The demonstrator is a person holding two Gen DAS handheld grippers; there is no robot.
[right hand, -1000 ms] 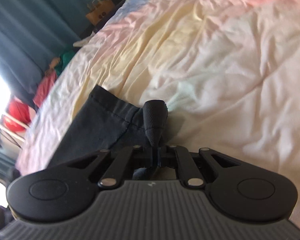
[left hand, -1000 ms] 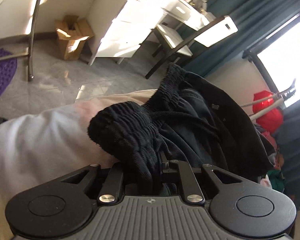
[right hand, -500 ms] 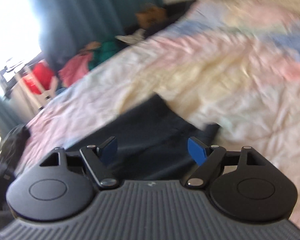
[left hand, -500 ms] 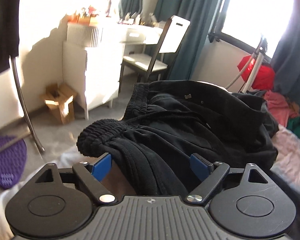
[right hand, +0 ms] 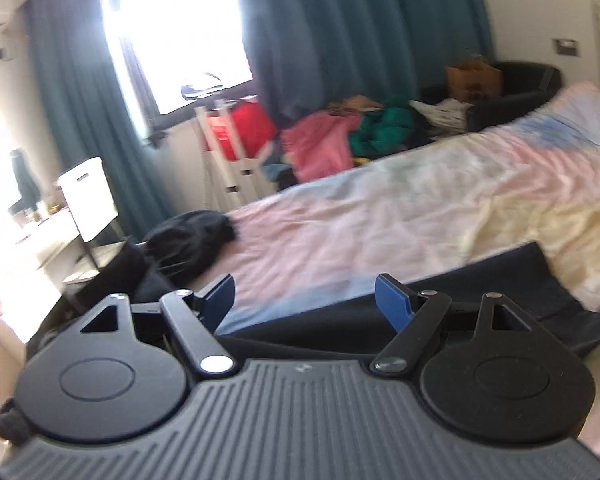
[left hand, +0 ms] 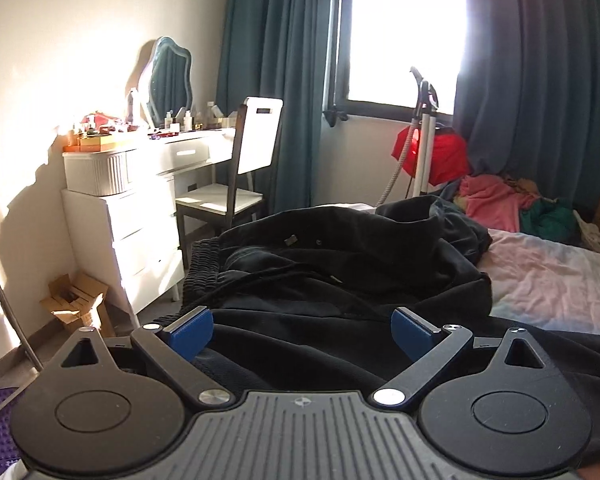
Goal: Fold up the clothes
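Black trousers with an elastic waistband [left hand: 340,272] lie in a heap on the bed's near corner, right in front of my left gripper [left hand: 302,330]. That gripper is open, blue pads wide apart, nothing between them. In the right wrist view a flat dark leg of the trousers [right hand: 480,300] lies across the bed below my right gripper [right hand: 305,298], which is open and holds nothing. The bunched black waist end [right hand: 192,236] sits at the bed's left corner.
The bed has a pastel sheet [right hand: 400,216]. A white dresser [left hand: 140,200] and chair [left hand: 240,184] stand left of the bed. A red item on a white rack [left hand: 432,152] and a pile of pink and green clothes [right hand: 348,136] sit under the window.
Both grippers were shut on the black trousers a second ago; both let go, opened, and lifted back and up, so the views now show the room.
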